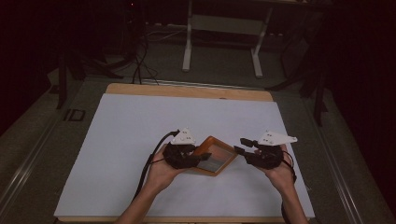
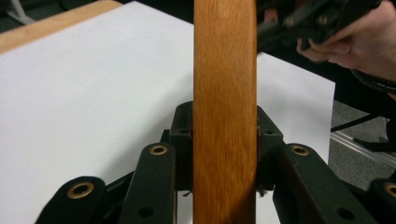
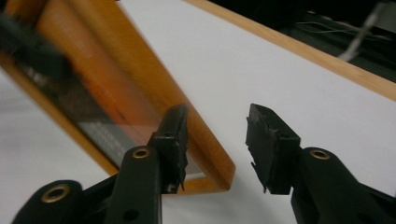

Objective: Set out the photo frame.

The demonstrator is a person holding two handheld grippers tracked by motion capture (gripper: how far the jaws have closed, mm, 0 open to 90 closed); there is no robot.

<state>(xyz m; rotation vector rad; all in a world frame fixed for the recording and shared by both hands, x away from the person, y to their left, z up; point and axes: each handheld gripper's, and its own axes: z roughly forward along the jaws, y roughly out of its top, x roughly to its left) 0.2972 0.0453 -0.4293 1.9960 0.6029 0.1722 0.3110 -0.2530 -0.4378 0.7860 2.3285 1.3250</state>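
A small square wooden tray [image 1: 223,145] with a dark grey inside lies cornerwise at the middle of the white sheet. My left gripper [image 1: 201,157] is shut on its left rim. In the left gripper view that rim [image 2: 224,70] stands as an upright wooden bar clamped between the two pads. Just right of the tray's right corner, my right gripper [image 1: 241,145] is open. In the right gripper view its jaws [image 3: 217,135] stand apart with nothing between them, and the tray's rim [image 3: 116,70] slants behind the left finger [image 3: 173,135].
A white sheet [image 1: 140,135] covers most of a wooden table [image 1: 187,89], whose bare edge shows at the back. Beyond the table stand the white legs of a metal frame [image 1: 187,46] and dark cables on the floor. The other hand [image 2: 359,42] shows at upper right.
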